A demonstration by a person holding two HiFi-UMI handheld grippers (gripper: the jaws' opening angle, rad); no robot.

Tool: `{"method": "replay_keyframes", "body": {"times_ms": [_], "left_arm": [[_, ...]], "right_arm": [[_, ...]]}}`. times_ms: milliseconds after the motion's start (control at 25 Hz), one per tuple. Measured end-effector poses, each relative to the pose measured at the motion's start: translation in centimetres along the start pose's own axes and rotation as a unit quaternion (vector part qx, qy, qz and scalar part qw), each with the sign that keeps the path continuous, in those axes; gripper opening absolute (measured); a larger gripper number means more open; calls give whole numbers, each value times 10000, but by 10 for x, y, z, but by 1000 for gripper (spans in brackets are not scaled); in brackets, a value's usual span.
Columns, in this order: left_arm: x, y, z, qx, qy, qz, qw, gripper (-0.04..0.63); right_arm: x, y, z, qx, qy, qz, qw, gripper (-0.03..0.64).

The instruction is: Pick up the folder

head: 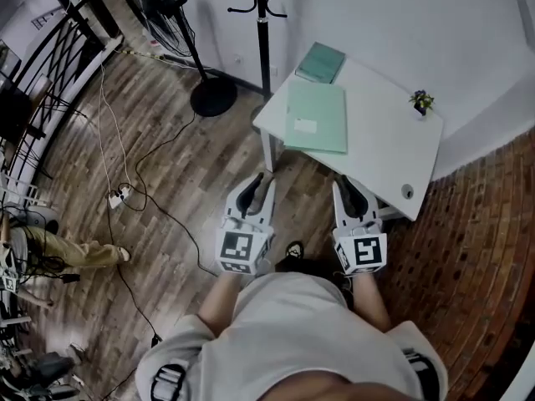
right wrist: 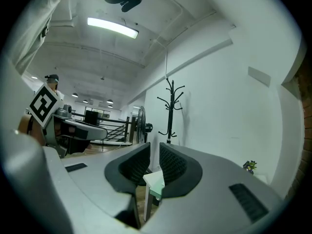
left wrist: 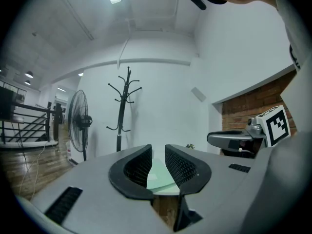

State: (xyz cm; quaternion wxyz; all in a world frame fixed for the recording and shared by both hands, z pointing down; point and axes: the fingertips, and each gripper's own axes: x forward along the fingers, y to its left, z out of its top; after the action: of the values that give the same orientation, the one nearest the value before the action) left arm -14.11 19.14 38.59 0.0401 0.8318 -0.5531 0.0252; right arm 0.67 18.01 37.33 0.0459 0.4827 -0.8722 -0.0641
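1. The green folder (head: 316, 117) lies flat on the white table (head: 393, 153), on the half toward 9 o'clock, apart from both grippers.
2. The left gripper (head: 256, 184) is short of the table's near edge, with the folder at its 1 o'clock. Its jaws are narrow, a slim gap with nothing in it.
3. The right gripper (head: 348, 187) is at the near edge, with the folder at its 11 o'clock. Its jaws are likewise narrow and empty.
4. A smaller teal book (head: 320, 62) lies at the folder's 12 o'clock, and a small potted plant (head: 422, 101) stands at its 3 o'clock.
5. A coat stand (head: 261, 23) rises at the table's 11 o'clock.
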Motion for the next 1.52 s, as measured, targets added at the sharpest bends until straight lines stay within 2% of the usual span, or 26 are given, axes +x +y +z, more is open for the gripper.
{"method": "replay_keyframes", "body": {"times_ms": [280, 680, 1160, 1520], "left_arm": [[38, -7, -4, -70, 51, 68, 9999, 77], [66, -14, -5, -85, 66, 193, 9998, 77], [114, 4, -2, -176, 9, 198, 9996, 77], [174, 27, -1, -254, 138, 68, 9996, 77]], "right_arm": [[19, -37, -10, 7, 44, 105, 9999, 61], [35, -63, -22, 80, 60, 277, 9996, 66], [71, -88, -26, -13, 16, 280, 9996, 67], [117, -122, -40, 66, 250, 147, 9996, 69]]}}
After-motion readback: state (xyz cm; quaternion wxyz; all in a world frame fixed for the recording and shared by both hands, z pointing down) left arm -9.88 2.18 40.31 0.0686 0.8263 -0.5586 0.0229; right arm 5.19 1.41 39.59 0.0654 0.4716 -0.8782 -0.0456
